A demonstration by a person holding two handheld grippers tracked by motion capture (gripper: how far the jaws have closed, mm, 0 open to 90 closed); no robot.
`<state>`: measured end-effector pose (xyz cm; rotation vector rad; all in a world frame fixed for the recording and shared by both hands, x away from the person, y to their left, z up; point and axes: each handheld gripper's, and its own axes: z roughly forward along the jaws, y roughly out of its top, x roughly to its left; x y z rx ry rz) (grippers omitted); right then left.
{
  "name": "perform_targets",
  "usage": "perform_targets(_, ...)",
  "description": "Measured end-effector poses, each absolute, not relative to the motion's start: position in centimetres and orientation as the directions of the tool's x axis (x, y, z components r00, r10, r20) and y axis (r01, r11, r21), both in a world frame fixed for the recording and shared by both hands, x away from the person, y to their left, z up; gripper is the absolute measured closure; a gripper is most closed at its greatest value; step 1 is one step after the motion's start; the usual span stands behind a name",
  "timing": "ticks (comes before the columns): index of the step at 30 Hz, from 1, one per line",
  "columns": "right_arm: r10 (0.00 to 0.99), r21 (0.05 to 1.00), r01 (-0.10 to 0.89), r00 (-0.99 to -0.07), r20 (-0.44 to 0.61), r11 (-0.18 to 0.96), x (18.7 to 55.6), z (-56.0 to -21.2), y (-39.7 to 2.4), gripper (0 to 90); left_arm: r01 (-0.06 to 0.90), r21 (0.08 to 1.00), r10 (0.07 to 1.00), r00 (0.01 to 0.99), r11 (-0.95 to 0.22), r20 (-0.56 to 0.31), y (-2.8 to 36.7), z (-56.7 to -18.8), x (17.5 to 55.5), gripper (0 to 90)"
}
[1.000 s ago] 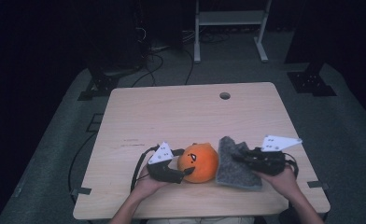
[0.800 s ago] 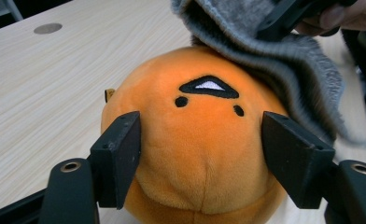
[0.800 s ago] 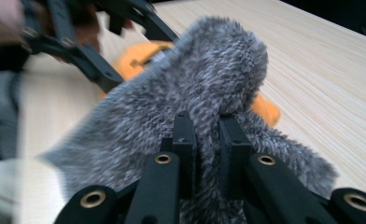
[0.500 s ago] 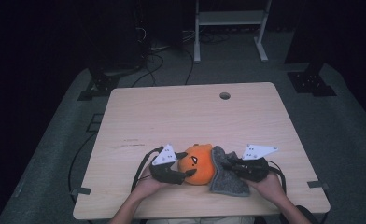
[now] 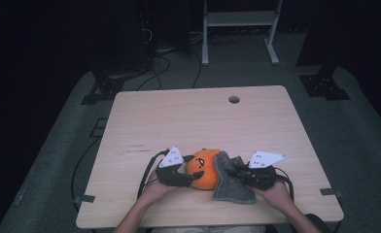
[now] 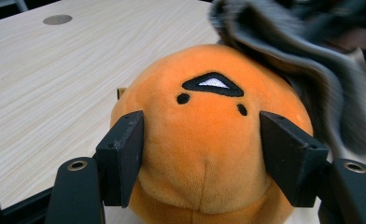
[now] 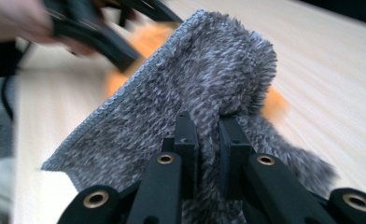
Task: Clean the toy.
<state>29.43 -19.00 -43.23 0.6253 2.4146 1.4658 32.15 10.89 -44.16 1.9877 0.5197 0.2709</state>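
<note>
Orange plush ball [image 5: 202,170] is your landmark, sitting near the front edge of the wooden table [image 5: 188,121]. Compared with a second ago, your right gripper [image 5: 237,174] has come in from well to the right and brought the grey fuzzy cloth [image 5: 230,182] up against the ball's right side, where it now drapes on it. Your left gripper [image 5: 188,179] stays at the ball's left, and its jaws have just been closing; both pads now press into the plush. Your right jaws stand narrow, pinching a fold of the cloth.
</note>
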Motion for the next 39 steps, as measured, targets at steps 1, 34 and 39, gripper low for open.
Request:
perform_targets(1, 0.473, 0.887, 0.215, -0.881, -0.005, 0.409, 29.4, -43.0, -18.4, 79.7, 0.253, 0.888, 0.48, 0.876, -0.383, -0.042, 11.0, -44.2, 32.2, 33.3)
perform_targets(34, 0.54, 0.899, 0.206, -0.841, -0.039, 0.386, 29.6, -42.5, -18.0, 79.6, 0.342, 0.878, 0.533, 0.837, -0.335, -0.122, 10.6, -43.1, 32.2, 14.7)
perform_targets(39, 0.544, 0.896, 0.215, -0.838, -0.035, 0.389, 29.3, -42.7, -18.2, 79.6, 0.294, 0.879, 0.5, 0.863, -0.376, -0.074, 9.8, -43.5, 31.8, 30.5)
